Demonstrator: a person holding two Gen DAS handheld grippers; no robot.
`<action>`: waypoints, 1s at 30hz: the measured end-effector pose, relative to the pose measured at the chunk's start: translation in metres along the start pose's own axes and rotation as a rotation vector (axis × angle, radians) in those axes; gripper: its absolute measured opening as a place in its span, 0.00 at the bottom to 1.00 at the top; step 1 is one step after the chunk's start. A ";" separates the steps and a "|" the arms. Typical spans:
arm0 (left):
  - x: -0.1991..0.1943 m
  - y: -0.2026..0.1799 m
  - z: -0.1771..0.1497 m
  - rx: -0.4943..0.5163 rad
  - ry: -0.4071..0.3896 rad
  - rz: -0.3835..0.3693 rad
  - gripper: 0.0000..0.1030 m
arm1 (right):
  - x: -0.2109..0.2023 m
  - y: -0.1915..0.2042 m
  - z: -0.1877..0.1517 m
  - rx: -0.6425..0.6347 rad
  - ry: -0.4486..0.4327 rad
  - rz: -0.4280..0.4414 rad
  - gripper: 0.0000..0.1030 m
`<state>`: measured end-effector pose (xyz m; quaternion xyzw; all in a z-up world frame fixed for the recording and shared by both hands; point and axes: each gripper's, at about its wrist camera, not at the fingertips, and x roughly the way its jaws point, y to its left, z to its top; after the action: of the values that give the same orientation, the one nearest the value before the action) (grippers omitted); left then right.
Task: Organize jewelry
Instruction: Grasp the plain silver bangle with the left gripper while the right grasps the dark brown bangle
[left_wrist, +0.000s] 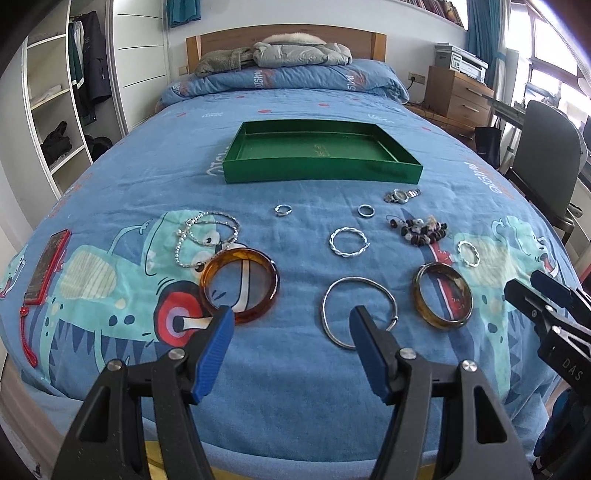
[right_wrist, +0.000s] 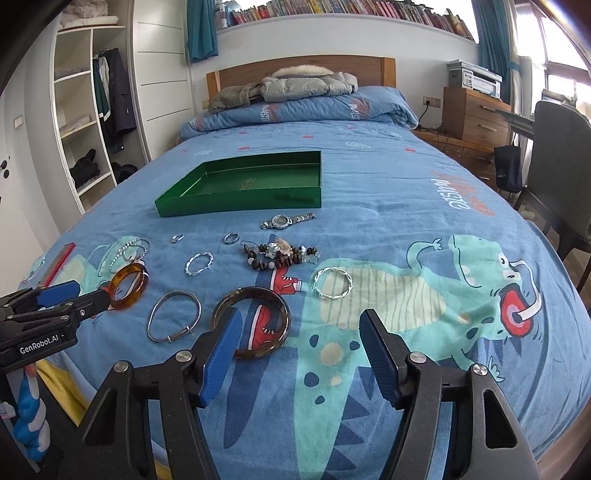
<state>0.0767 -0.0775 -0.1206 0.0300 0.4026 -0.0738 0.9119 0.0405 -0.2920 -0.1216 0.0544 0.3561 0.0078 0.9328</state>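
Note:
An empty green tray (left_wrist: 321, 170) (right_wrist: 236, 201) sits mid-bed. In front of it lie a watch (left_wrist: 402, 195), a bead bracelet (left_wrist: 421, 230), two small rings (left_wrist: 283, 210), twisted silver bangles (left_wrist: 349, 242) and chain bracelets (left_wrist: 207, 232). My left gripper (left_wrist: 292, 314) (right_wrist: 88, 293) hangs open between an amber bangle (left_wrist: 255, 254) and a plain silver bangle (left_wrist: 354, 278), holding nothing. My right gripper (right_wrist: 300, 317) (left_wrist: 524, 282) is open too. Its left finger overlaps a dark tortoiseshell bangle (right_wrist: 284, 314) (left_wrist: 443, 325); the pads are not pressing it.
A red phone (left_wrist: 48, 266) lies at the bed's left edge. A folded duvet with jackets (left_wrist: 295, 55) fills the head end. A wardrobe (left_wrist: 62, 110) stands left. A nightstand (left_wrist: 458, 96) and a chair (left_wrist: 546, 155) stand right.

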 end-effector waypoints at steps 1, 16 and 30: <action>0.004 0.000 0.000 0.001 0.008 -0.003 0.61 | 0.003 0.000 0.000 0.000 0.007 0.004 0.61; 0.049 -0.002 -0.003 -0.049 0.121 -0.077 0.61 | 0.044 0.000 0.000 -0.005 0.099 0.037 0.44; 0.069 -0.006 -0.001 -0.055 0.162 -0.093 0.49 | 0.066 -0.008 -0.005 0.021 0.159 0.085 0.30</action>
<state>0.1210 -0.0912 -0.1724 -0.0078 0.4777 -0.1025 0.8725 0.0865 -0.2960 -0.1698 0.0784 0.4265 0.0482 0.8998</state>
